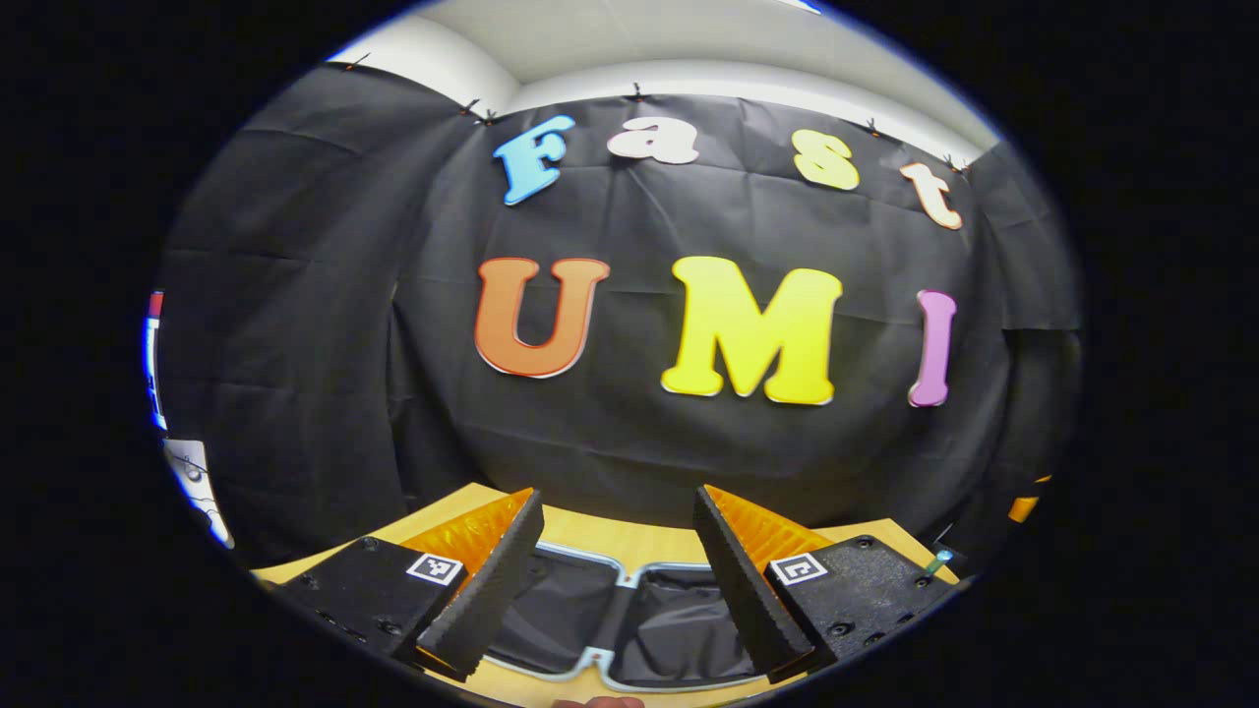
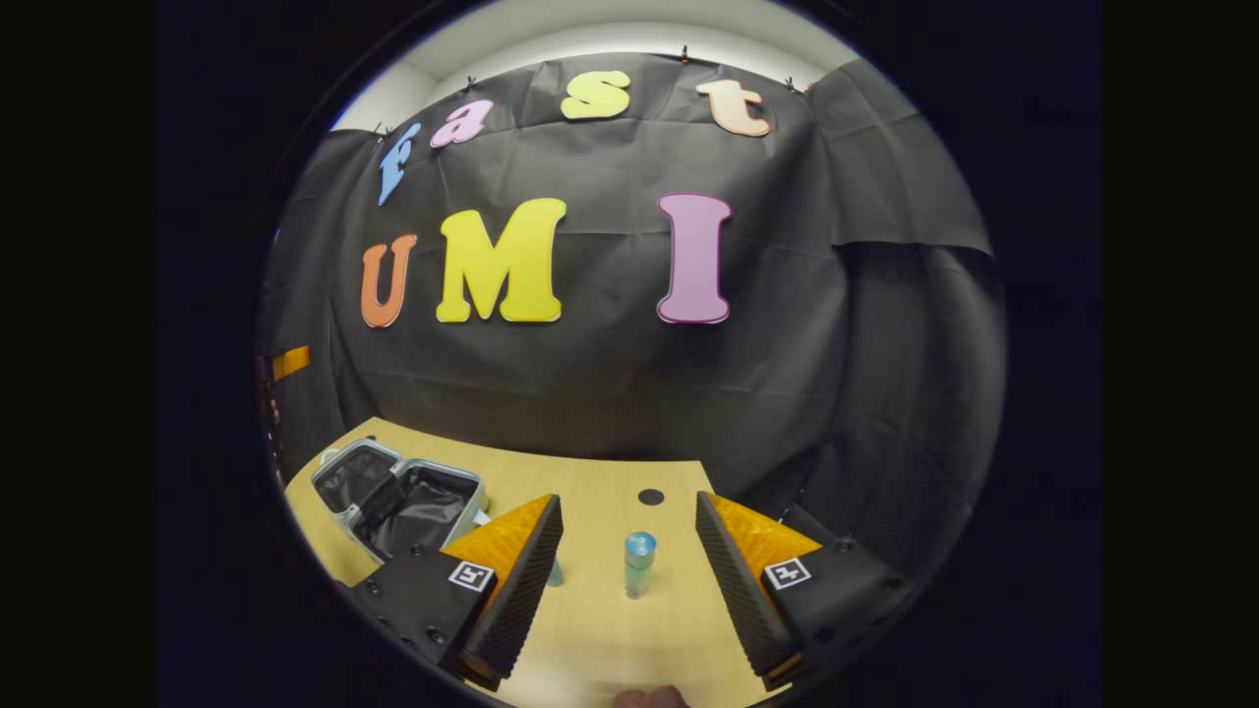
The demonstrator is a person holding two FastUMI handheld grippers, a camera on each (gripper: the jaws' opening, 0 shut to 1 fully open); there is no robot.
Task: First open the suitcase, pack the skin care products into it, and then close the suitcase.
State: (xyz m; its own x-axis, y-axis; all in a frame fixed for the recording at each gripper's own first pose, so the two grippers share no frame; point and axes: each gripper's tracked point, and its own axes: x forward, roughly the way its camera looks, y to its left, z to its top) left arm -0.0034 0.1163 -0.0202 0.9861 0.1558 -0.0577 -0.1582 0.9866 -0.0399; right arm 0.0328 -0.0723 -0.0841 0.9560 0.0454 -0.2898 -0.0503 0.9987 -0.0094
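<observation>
The suitcase (image 2: 398, 497) lies open flat on the wooden table, both halves lined in black, left of my right gripper. In the left gripper view the open suitcase (image 1: 629, 610) sits right under and between my fingers; its pale rim and centre hinge show. My left gripper (image 1: 618, 575) is open and holds nothing. A small blue-capped bottle (image 2: 638, 563) stands upright on the table ahead of my right gripper (image 2: 629, 565), between its spread fingers without touching them. A second clear bottle (image 2: 556, 573) peeks out beside the left finger. My right gripper is open.
The table (image 2: 600, 629) ends at the black cloth wall behind. A dark round hole or disc (image 2: 651, 497) lies on the table beyond the bottle. An orange object (image 1: 1023, 508) shows at the far right edge of the left gripper view.
</observation>
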